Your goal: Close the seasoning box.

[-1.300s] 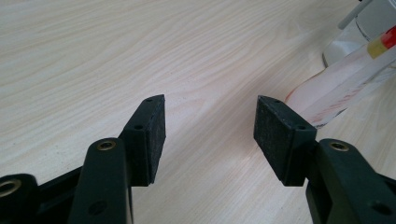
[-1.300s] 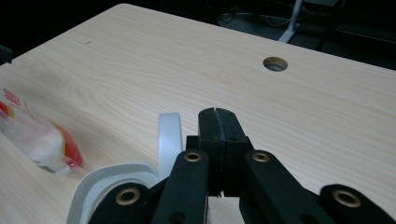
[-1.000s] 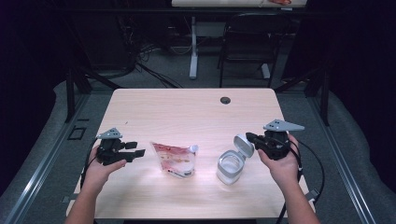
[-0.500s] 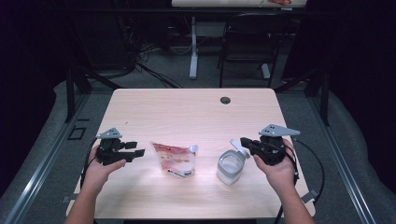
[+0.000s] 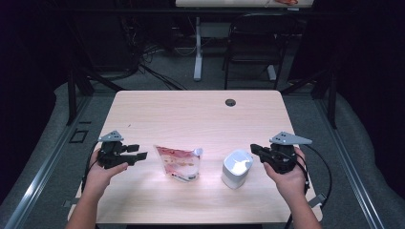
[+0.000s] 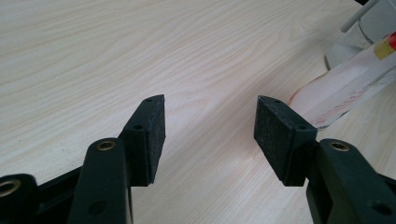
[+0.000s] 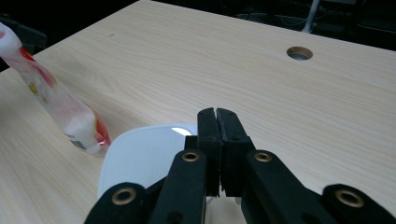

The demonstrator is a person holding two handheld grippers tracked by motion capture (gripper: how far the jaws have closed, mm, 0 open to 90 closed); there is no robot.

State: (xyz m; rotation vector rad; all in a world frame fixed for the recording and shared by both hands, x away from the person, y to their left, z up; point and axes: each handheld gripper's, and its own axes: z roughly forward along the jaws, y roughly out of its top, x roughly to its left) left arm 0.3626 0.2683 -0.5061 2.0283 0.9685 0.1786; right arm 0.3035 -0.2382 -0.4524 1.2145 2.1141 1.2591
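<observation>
A red-and-white spouted pouch (image 5: 179, 162) lies at the table's front middle. To its right stands a small white container (image 5: 236, 168) with its lid down. My right gripper (image 5: 253, 149) is shut with nothing in it, its tips just right of the container's top. In the right gripper view the shut gripper (image 7: 217, 112) pokes over the white lid (image 7: 144, 158), with the pouch (image 7: 60, 107) beyond at the left. My left gripper (image 5: 138, 151) is open, a little left of the pouch. In the left gripper view the open gripper (image 6: 210, 102) hovers over bare wood, with the pouch (image 6: 345, 88) at the right.
The light wooden table (image 5: 191, 109) has a round cable hole (image 5: 230, 102) near its far edge, also seen as the hole (image 7: 299, 52) in the right gripper view. A dark chair (image 5: 253, 43) and desk legs stand beyond the table. Cables trail from both grippers.
The container's lid stood open a second ago and is now down. My right gripper moved down and left to the lid. The left gripper has not moved.
</observation>
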